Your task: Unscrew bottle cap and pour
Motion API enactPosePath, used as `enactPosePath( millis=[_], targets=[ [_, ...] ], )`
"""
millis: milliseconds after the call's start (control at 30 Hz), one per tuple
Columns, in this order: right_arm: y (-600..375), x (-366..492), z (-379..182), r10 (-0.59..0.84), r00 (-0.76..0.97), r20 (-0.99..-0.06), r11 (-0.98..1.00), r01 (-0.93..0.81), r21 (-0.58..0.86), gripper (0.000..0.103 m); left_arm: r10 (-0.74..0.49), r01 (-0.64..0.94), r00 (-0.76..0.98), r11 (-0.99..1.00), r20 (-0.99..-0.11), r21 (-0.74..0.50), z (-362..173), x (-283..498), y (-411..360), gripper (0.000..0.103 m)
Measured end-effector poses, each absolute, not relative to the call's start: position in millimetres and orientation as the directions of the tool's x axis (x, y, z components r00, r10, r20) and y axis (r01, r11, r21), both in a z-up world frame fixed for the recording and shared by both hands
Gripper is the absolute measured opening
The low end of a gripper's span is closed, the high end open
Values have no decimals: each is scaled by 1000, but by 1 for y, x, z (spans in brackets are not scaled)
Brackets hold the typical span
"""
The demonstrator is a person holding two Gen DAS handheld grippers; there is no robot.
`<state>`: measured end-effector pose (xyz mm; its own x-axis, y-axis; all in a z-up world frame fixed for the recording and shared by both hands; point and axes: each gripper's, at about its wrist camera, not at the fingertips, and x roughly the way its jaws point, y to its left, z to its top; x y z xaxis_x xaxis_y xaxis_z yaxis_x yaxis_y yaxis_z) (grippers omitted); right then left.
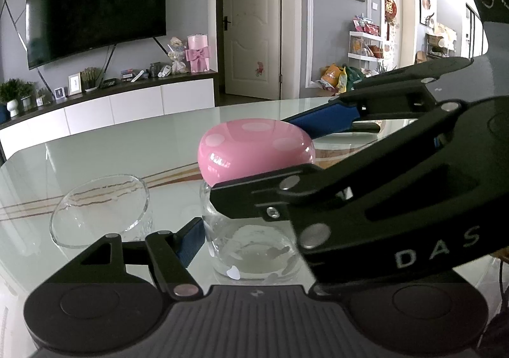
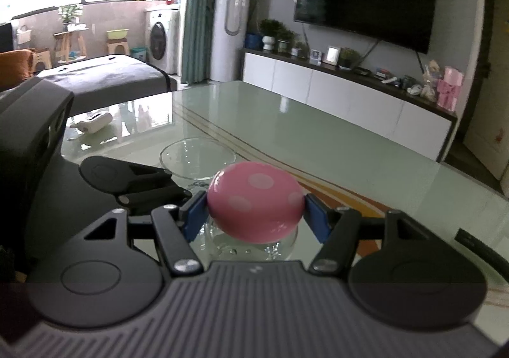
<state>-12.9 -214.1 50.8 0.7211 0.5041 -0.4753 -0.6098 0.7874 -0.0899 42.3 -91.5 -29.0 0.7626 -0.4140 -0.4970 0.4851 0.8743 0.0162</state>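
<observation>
Centrally, the right gripper (image 2: 255,211) clamps a pink dotted cap (image 2: 256,201) between its blue pads — both touching. The left gripper (image 1: 245,232) grips the clear bottle (image 1: 253,250) beneath, beside an empty glass bowl (image 1: 98,210).

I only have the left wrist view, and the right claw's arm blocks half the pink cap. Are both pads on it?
Observer: Yes. In the right wrist view the right claw straddles the pink cap, with a blue pad against each side.
Operator: Is the grip centred?
Observer: The pads meet the cap at its widest part, opposite each other.
Operator: Where is the bowl from there?
Observer: The glass bowl lies beyond the cap, slightly left, apart from the bottle.
</observation>
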Motion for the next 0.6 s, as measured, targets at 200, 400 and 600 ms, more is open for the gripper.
enactPosePath(
  millis=[200,400,600],
  targets=[
    [-226,-9,53,573,672,-468,727,-681,-88,65,-416,488,760,873,-499,15,-26,50,-90,74],
    [-236,-5,55,636,619,-461,660,-746,-90,65,-416,488,761,873,-498,17,-31,43,-91,74],
    [-249,1,55,698,555,-452,596,-800,-62,65,-421,492,754,871,-505,9,-30,45,-91,74]
  ],
)
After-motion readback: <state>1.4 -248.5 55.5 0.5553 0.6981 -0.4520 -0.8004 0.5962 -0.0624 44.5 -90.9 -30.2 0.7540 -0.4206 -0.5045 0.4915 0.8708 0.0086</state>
